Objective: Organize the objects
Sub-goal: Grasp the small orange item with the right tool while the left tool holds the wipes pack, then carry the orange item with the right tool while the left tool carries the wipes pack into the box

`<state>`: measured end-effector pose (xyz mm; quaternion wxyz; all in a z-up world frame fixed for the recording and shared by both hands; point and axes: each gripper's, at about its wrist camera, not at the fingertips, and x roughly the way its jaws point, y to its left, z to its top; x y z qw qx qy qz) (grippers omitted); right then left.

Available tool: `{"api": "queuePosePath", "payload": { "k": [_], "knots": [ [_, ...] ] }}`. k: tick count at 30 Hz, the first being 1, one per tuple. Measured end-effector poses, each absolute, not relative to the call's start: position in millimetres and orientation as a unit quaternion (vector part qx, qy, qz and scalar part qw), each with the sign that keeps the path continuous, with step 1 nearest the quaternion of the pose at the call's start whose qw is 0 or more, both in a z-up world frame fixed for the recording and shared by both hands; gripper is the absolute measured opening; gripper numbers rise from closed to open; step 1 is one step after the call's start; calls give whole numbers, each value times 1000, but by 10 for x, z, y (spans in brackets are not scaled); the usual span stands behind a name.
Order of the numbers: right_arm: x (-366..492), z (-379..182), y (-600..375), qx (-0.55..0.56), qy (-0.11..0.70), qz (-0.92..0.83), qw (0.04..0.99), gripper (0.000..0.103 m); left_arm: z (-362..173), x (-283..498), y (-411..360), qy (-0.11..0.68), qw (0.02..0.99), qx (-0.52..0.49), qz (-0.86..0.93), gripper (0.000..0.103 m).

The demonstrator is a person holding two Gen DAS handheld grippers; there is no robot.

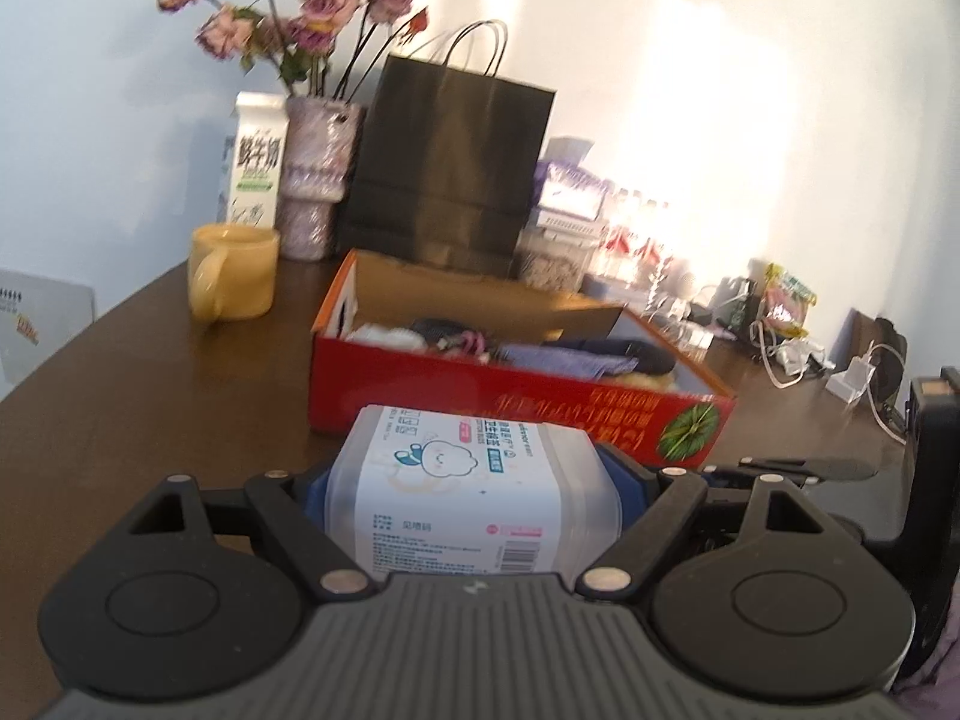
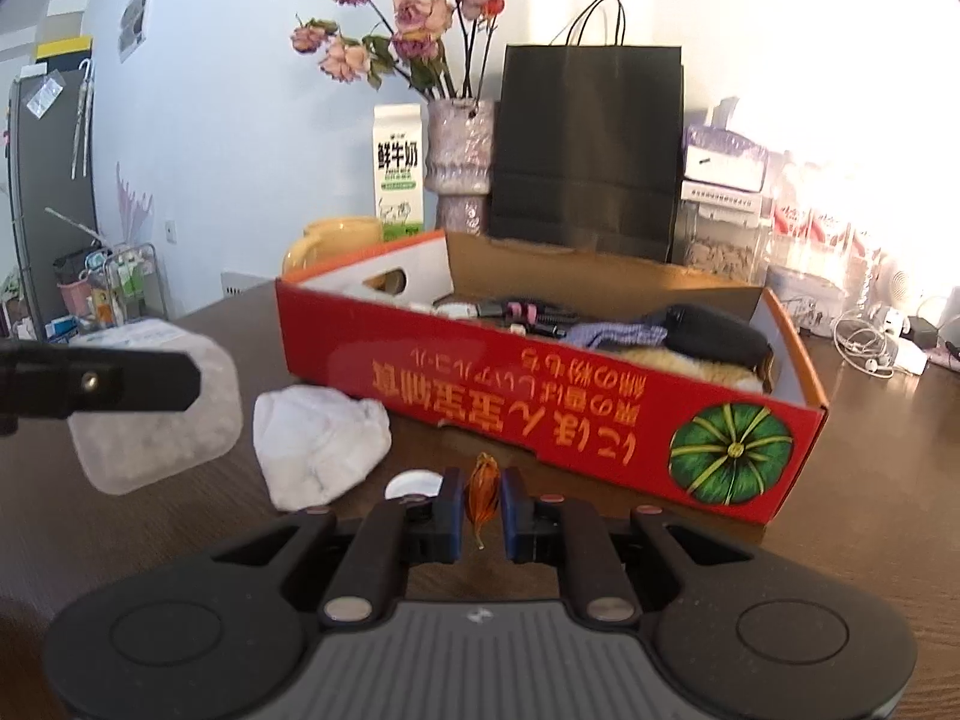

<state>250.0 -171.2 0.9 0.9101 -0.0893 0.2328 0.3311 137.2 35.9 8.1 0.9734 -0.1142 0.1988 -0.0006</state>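
Note:
My left gripper [image 1: 474,486] is shut on a clear plastic box of cotton swabs [image 1: 462,480], held above the table in front of the red cardboard box [image 1: 510,408]. The swab box also shows in the right wrist view [image 2: 156,408], with a left finger [image 2: 120,384] across it. My right gripper [image 2: 482,507] is shut on a small orange hair clip [image 2: 482,495], just above the table in front of the red box [image 2: 540,396]. The red box holds dark, purple and fluffy items. A crumpled white cloth [image 2: 318,444] lies on the table left of my right gripper.
Behind the red box stand a yellow mug [image 1: 231,273], a milk carton [image 1: 255,162], a vase of dried roses [image 1: 315,180] and a black paper bag [image 1: 453,168]. Boxes, bottles and cables [image 1: 798,354] crowd the right side. A small white disc [image 2: 414,486] lies near my right fingers.

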Motion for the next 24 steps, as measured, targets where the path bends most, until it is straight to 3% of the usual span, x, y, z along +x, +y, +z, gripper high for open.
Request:
{"api": "queuePosePath", "payload": {
  "k": [24],
  "knots": [
    [3198,644,-1418,-64,158,331,928,12,517,2485,335,144,984,-107,4,84]
  ]
}}
